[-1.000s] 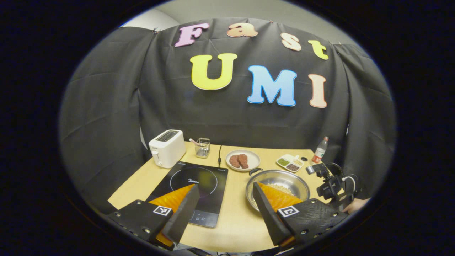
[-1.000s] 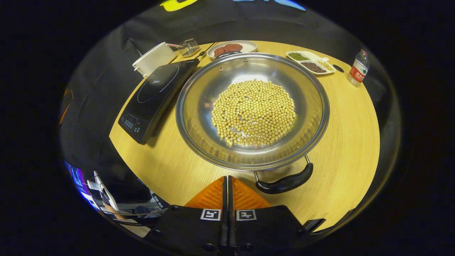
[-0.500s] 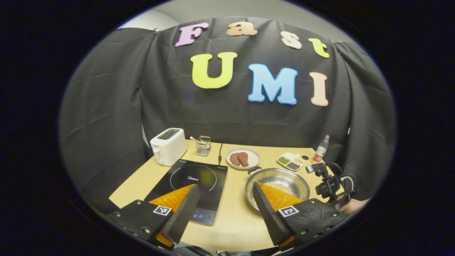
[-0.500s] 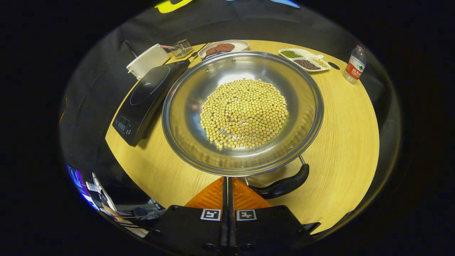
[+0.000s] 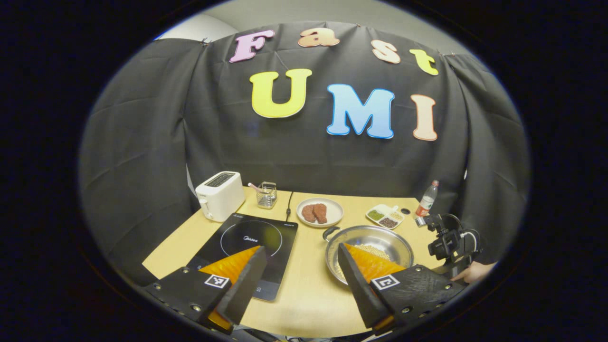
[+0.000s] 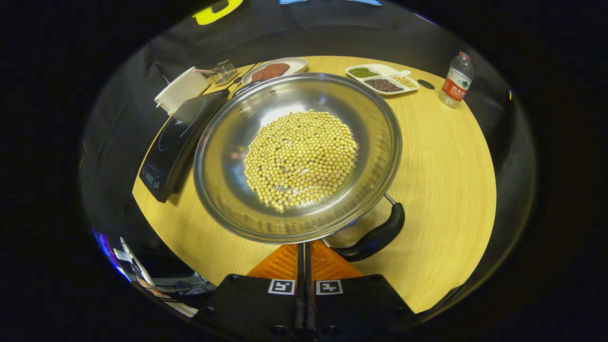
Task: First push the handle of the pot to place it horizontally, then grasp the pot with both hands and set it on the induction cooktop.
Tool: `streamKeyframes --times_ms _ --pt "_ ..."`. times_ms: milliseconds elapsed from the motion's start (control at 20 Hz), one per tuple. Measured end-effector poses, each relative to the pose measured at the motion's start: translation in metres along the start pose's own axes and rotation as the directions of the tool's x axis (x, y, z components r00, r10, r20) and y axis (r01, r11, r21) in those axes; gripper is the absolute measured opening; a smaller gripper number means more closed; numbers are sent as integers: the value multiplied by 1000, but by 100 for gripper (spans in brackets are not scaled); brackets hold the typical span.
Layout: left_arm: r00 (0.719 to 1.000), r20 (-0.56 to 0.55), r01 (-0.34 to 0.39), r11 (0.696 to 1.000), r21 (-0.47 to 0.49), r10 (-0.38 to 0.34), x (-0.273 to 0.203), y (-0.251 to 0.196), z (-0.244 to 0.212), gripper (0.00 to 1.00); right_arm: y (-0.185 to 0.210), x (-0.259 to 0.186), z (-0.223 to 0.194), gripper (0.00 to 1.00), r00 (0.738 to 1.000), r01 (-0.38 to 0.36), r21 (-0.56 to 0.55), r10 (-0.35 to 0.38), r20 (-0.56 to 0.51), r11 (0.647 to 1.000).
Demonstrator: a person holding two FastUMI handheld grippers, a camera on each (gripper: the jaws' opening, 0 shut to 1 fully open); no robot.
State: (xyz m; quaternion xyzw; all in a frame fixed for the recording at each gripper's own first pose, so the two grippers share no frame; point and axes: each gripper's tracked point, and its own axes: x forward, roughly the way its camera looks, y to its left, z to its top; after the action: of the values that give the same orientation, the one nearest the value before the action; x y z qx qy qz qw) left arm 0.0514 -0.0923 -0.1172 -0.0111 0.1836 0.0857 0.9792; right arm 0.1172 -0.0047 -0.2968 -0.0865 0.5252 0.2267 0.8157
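— Jaws, both? Pot?
— Right gripper [image 6: 304, 247]: closed on nothing, tips beside the handle [image 6: 375, 235], lower centre, apparently to push it. Left gripper [image 5: 299, 266]: wide open, empty. Pot [image 6: 297, 154] right of cooktop [image 6: 178, 137].

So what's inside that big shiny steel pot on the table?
The shiny steel pot holds a round heap of pale yellow soybeans. The pot's floor beneath them is covered; bare metal shows around the heap.

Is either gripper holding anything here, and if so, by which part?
Nothing is held. The left gripper is open in the air; the right gripper is shut on nothing, by the pot's near handle.
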Motion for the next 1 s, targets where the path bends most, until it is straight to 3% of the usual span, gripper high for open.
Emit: streamKeyframes --times_ms 50,100,150,200,250,350,500,550,650,700,800,850,900,1000 --pt "1000 -3 -1 1000 1 1 1 -2 0 87 -5 1 0 2 1000 8 -3 -8 -3 1000" --pt "1000 -4 -3 1000 3 3 2 -4 -2 92 -10 0 2 2 1000 13 -7 -13 -3 1000" --pt "1000 -3 -8 1000 5 8 4 -5 -1 87 -16 -1 3 2 1000 16 -10 -16 -3 1000" --pt "1000 -3 -13 1000 5 13 5 -7 1 92 -20 -1 4 2 1000 20 -13 -20 -3 1000" --pt "1000 1 -18 1000 2 18 6 -9 2 87 -24 -2 4 2 1000 24 -17 -25 -4 1000" --pt "1000 2 -28 1000 -4 28 6 -12 2 92 -32 -2 7 2 999 36 -28 -36 -6 999" --pt "999 -4 -47 999 -8 47 6 -17 -1 92 -44 -3 13 2 999 48 -36 -48 -5 998" --pt "999 -4 -55 998 -7 54 5 -18 0 87 -46 -3 14 2 999 48 -33 -48 -5 998" --pt "997 -10 -73 997 -7 73 3 -18 -3 87 -53 -2 17 2 999 48 -33 -48 -8 998" --pt "996 -15 -83 996 -8 83 2 -18 -6 92 -57 -2 18 2 999 50 -35 -50 -10 998" --pt "995 -16 -101 995 -17 101 0 -19 -8 87 -65 -2 22 2 998 55 -45 -55 -12 997" --pt "994 -16 -110 994 -23 110 -1 -19 -9 92 -69 -2 24 2 998 59 -48 -60 -12 997" --pt "993 -22 -120 992 -30 119 -2 -20 -13 87 -72 -1 27 2 998 62 -48 -62 -10 997" --pt "991 -35 -131 990 -47 129 -3 -23 -19 92 -80 -1 32 2 997 73 -43 -73 0 996"
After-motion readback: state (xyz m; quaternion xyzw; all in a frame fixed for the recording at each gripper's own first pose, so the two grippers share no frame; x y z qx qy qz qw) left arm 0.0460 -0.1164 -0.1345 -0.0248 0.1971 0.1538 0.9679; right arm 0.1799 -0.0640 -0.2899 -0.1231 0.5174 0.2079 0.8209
